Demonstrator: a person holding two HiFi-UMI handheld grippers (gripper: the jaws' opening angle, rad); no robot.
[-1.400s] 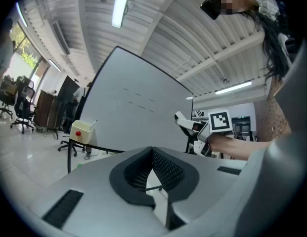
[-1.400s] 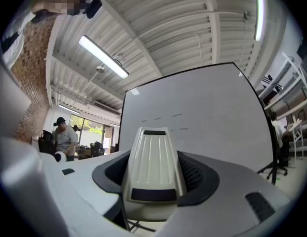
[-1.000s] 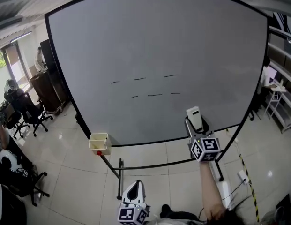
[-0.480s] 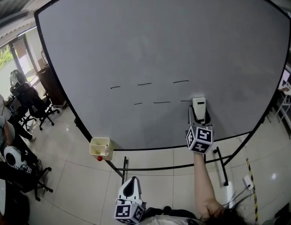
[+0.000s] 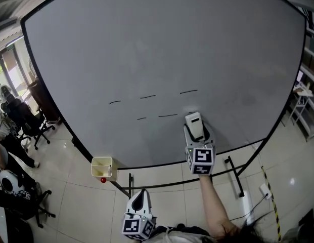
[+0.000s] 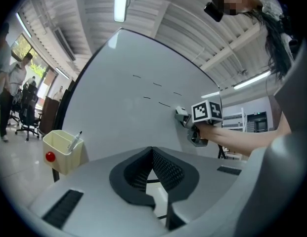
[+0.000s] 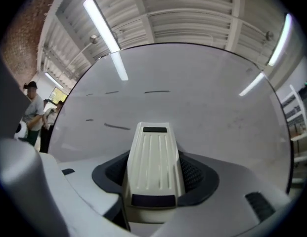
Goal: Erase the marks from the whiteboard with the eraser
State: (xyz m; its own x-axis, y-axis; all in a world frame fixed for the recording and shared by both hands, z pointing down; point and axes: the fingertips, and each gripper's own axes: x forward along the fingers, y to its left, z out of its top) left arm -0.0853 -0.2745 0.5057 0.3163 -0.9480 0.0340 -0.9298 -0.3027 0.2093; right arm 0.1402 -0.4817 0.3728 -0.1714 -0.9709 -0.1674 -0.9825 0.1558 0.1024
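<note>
The large grey whiteboard carries short black dashes in two rows, among them an upper right dash and a lower middle dash. My right gripper is shut on the white ribbed eraser, whose front end is against the board at the right end of the lower row. In the right gripper view the eraser fills the jaws, with a dash just to its left. My left gripper hangs low and away from the board, shut on nothing, as the left gripper view shows.
A pale yellow cup with a marker and a red knob hangs at the board's lower left corner. The stand's legs spread on the tiled floor. Office chairs and people are at the far left, shelves at the right.
My right gripper has carried the eraser up and left onto the board, to where the rightmost dash of the lower row was. That dash no longer shows. The left gripper stayed low.
</note>
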